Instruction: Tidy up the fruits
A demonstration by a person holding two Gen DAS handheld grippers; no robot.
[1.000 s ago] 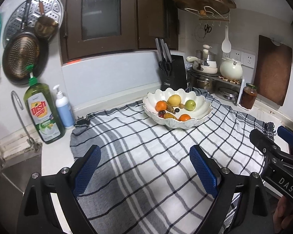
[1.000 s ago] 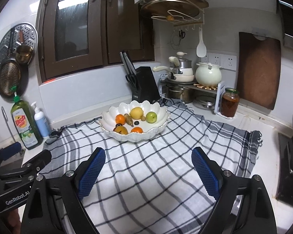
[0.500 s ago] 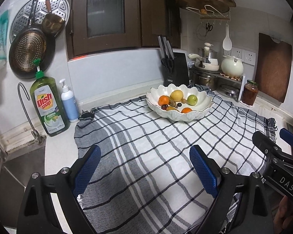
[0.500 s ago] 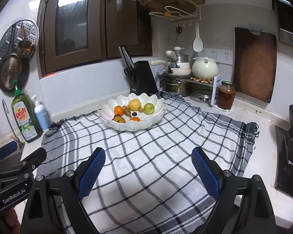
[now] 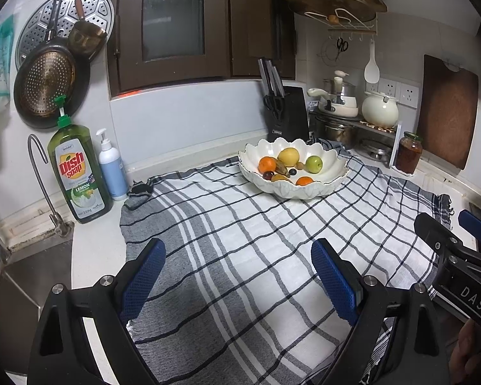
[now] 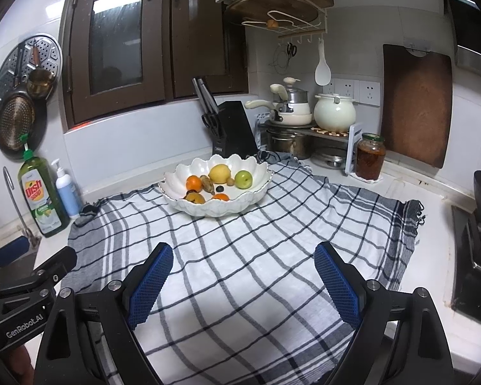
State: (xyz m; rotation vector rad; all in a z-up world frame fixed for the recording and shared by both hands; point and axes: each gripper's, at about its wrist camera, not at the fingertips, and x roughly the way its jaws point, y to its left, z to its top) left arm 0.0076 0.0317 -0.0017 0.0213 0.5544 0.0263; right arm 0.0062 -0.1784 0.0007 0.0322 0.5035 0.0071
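I see a white scalloped bowl [image 5: 330, 160] standing upright on the far part of the checked cloth [image 5: 240, 256], holding all the fruit. Inside I count a yellow fruit [image 5: 288, 156] at the back, a green apple [image 5: 314, 164] to its right, an orange [image 5: 267, 164] at the left, a second orange [image 5: 304, 180] at the front, and a browned banana [image 5: 281, 168] between them. Small dark fruits lie near the centre.
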